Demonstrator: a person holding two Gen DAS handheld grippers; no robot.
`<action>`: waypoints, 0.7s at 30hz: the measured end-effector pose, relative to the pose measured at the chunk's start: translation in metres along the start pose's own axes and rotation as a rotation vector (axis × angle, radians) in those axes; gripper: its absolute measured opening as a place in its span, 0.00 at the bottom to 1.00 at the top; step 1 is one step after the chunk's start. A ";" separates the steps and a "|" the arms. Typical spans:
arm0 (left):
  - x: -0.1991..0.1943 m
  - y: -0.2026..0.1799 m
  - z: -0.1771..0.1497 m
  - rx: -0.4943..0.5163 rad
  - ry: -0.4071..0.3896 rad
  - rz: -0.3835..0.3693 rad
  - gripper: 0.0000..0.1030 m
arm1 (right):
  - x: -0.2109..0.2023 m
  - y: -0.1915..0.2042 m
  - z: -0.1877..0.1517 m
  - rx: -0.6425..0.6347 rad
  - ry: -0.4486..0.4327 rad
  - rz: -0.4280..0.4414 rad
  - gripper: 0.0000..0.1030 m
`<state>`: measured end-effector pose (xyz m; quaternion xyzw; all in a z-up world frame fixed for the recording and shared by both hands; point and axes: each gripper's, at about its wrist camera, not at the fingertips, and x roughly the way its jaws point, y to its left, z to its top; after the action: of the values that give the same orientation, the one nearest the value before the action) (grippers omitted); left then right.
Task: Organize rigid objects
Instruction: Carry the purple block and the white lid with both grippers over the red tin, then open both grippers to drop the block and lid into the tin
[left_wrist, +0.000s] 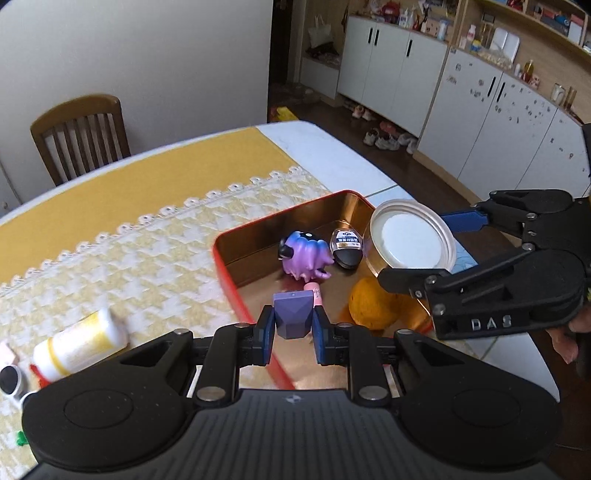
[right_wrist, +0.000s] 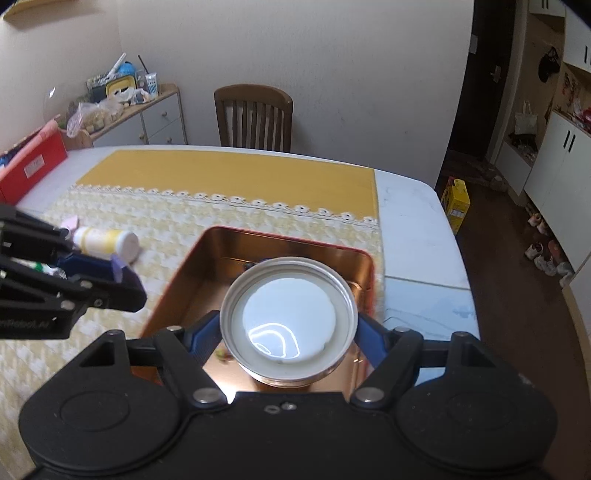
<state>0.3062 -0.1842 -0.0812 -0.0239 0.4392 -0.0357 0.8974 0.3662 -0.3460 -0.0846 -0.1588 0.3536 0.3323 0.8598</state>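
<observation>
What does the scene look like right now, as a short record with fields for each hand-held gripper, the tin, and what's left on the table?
left hand-held gripper: shut on purple block, over the tin's near edge
right hand-held gripper: shut on round can, held over the tin
red tin: open, gold inside; holds purple figurine, black oval case, orange ball
on tablecloth: white and yellow bottle lying on its side
</observation>
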 end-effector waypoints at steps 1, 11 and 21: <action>0.007 -0.001 0.004 0.003 0.012 0.005 0.20 | 0.003 -0.002 0.001 -0.010 0.004 0.002 0.74; 0.060 -0.004 0.024 0.005 0.092 0.047 0.20 | 0.026 -0.007 0.006 -0.107 0.058 0.036 0.74; 0.088 -0.015 0.030 0.041 0.136 0.076 0.20 | 0.043 -0.008 0.003 -0.170 0.090 0.026 0.74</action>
<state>0.3830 -0.2062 -0.1310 0.0137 0.4991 -0.0123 0.8663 0.3957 -0.3304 -0.1125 -0.2415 0.3645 0.3648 0.8220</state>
